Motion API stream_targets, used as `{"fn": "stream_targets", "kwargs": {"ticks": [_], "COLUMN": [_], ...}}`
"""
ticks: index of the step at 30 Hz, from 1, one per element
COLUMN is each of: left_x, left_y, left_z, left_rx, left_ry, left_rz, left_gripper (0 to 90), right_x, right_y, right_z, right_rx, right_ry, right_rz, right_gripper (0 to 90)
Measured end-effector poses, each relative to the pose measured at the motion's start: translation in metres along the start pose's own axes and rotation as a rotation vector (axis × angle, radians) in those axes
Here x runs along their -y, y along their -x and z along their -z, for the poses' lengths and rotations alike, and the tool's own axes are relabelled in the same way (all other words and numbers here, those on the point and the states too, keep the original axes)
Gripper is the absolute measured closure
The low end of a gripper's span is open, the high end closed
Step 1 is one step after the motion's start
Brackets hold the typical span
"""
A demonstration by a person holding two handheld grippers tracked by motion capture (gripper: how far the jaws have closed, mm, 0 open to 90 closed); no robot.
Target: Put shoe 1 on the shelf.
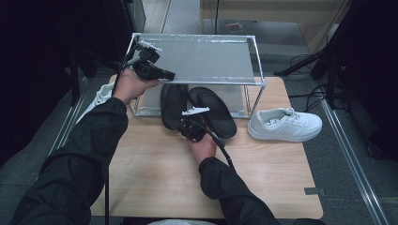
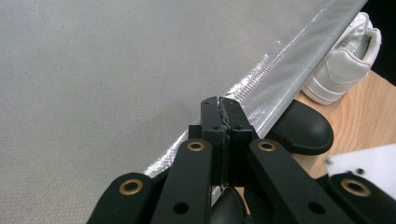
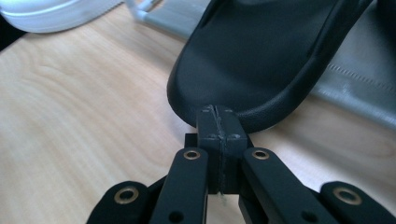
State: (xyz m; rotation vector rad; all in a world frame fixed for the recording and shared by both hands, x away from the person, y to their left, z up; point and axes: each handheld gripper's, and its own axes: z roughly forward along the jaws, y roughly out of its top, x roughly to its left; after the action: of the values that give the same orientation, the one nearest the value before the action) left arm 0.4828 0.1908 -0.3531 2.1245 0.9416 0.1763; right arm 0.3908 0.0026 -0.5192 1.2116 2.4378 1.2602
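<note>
Right gripper (image 3: 218, 109) clenched empty, tips at heel of black slipper (image 3: 261, 60), likely nudging it under rack (image 1: 197, 58). Left gripper (image 2: 223, 101) clenched empty, parked over rack top. Sneaker (image 1: 285, 124) right of both.

Left gripper (image 1: 166, 75) is up by the silver rack's (image 1: 206, 58) top shelf, right gripper (image 1: 184, 125) sits against two black sandals (image 1: 213, 110), white sneaker (image 1: 285, 124) off beside.

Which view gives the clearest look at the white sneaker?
The high view: the whole white sneaker lies side-on on the table, right of the rack. The left gripper view catches its heel end past the rack's edge; the right gripper view shows a sliver at the top left corner.
</note>
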Motion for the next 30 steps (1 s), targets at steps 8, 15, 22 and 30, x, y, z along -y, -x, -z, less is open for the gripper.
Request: {"fn": "stream_targets", "kwargs": {"ticks": [8,15,22,30], "left_x": [0.001,0.001,0.001,0.003], "left_y": [0.000,-0.001,-0.001,-0.004], "left_z": [0.000,0.000,-0.001,0.000], "left_rx": [-0.001,0.003,0.007,0.024], "left_ry": [0.006,0.006,0.012,0.023], "left_rz": [0.000,0.002,0.007,0.022], "left_gripper": [89.8,89.8,89.7,89.3], "right_x": [-0.016,-0.027,-0.023,-0.007], "right_y": [0.008,0.013,0.010,0.007], "right_z": [-0.014,-0.025,-0.014,0.025], "right_rx": [0.013,0.045,0.011,-0.007], "right_ry": [-0.014,-0.019,-0.016,-0.002], "right_rz": [-0.032,-0.026,-0.007,0.058], "right_gripper": [90.0,90.0,90.0,90.0]}}
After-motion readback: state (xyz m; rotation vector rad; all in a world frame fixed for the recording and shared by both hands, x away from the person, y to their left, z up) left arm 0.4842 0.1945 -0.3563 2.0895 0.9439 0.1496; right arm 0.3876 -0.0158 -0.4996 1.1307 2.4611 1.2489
